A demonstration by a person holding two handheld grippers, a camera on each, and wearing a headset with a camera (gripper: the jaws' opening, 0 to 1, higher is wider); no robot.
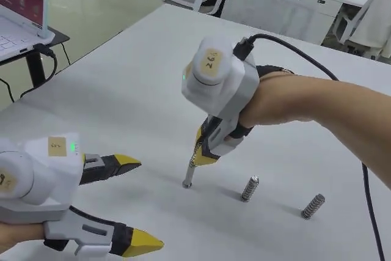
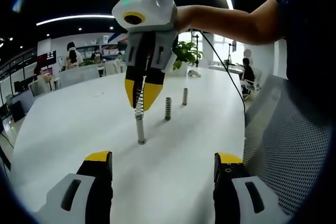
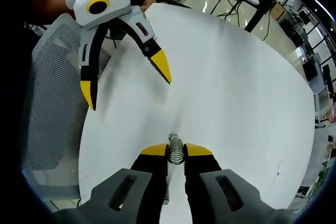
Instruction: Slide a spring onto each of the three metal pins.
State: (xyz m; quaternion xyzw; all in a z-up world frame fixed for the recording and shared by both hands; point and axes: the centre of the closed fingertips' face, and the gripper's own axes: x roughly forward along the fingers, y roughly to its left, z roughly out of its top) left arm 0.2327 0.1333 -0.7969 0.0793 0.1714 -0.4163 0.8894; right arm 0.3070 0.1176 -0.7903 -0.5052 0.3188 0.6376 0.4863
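The right gripper (image 1: pixel 204 153) hangs at the centre of the head view, pointing steeply down, jaws pinched on a spring (image 3: pixel 177 153); its forearm (image 1: pixel 317 105) reaches in from the right edge, wrist bent down; the left gripper (image 1: pixel 142 203) sits lower left, nearly level, pointing right, jaws spread wide.

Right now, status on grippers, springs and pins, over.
Right gripper shut on spring, at top of last bare pin. Left gripper open, off to the side. Two other pins already sprung. Nothing blocking.
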